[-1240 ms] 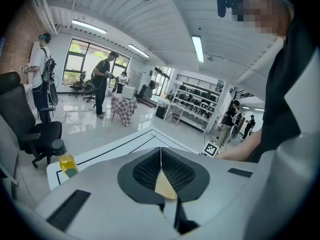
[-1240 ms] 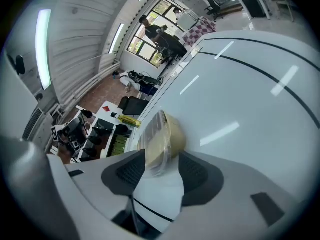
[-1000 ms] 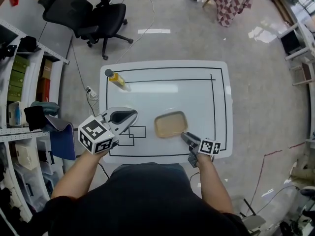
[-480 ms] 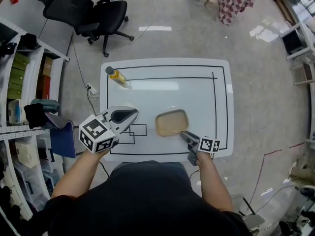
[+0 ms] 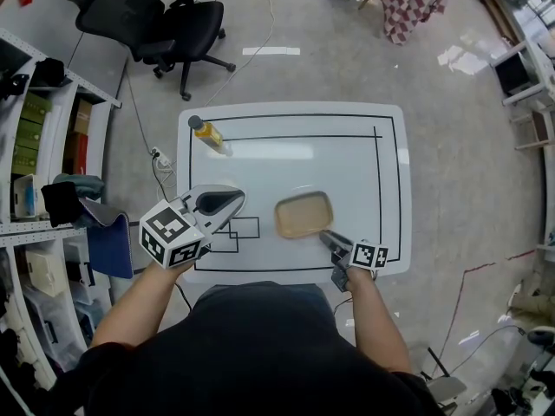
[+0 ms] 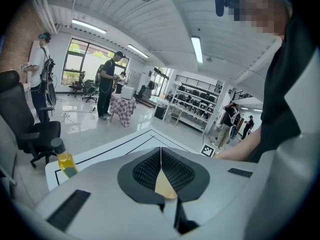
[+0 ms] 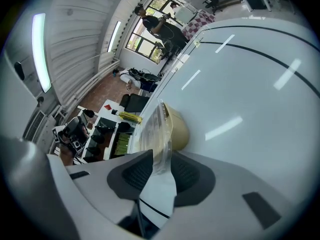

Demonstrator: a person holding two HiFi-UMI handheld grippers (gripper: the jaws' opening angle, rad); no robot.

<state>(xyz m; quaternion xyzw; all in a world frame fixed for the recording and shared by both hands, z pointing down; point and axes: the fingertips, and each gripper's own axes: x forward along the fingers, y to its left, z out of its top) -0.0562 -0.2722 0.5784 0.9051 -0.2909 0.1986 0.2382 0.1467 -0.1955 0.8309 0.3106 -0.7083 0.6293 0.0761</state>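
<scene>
A shallow beige container (image 5: 303, 214) with a clear plastic rim sits near the middle of the white table (image 5: 347, 154). My right gripper (image 5: 331, 242) is at its near right corner and is shut on the clear rim (image 7: 161, 129). In the right gripper view (image 7: 159, 156) the beige container (image 7: 177, 129) stands on edge just beyond the jaws. My left gripper (image 5: 223, 202) hovers over the table's left side beside two small black outlined squares (image 5: 236, 234). Its jaws (image 6: 161, 151) are closed together with nothing between them.
A small bottle of yellow liquid (image 5: 206, 133) with a dark cap stands at the table's far left corner, also visible as the bottle (image 6: 65, 160). A black office chair (image 5: 156, 24) is beyond the table, and shelves (image 5: 39, 154) line the left. People (image 6: 107, 84) stand far off.
Both grippers have held almost still. The container's rim looks slightly more upright in the right gripper view. People in the background have shifted.
</scene>
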